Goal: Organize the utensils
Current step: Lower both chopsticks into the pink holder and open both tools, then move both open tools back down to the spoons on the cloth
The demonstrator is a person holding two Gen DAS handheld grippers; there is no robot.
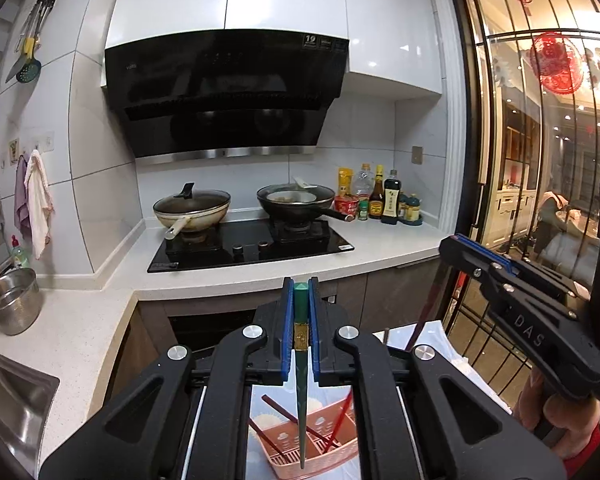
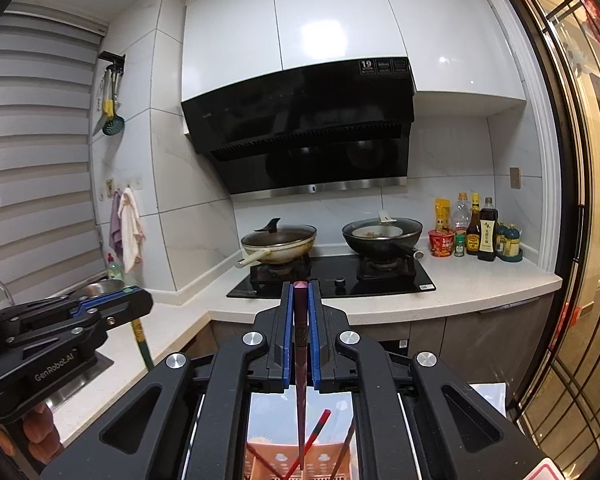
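Both wrist cameras looked forward along their own fingers, slightly downward, from well back of the counter's front edge (image 1: 228, 286), toward the stove (image 1: 252, 246) and range hood (image 2: 300, 128). The left view sat left of the right one. Each caught the other gripper at its side edge; both shared the pink basket (image 1: 312, 444) below.

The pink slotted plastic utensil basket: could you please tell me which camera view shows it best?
The left wrist view: the pink slotted plastic utensil basket shows its rim, slotted floor and compartments, with chopsticks leaning inside. The right wrist view shows only part of its perforated wall at the frame's bottom edge.
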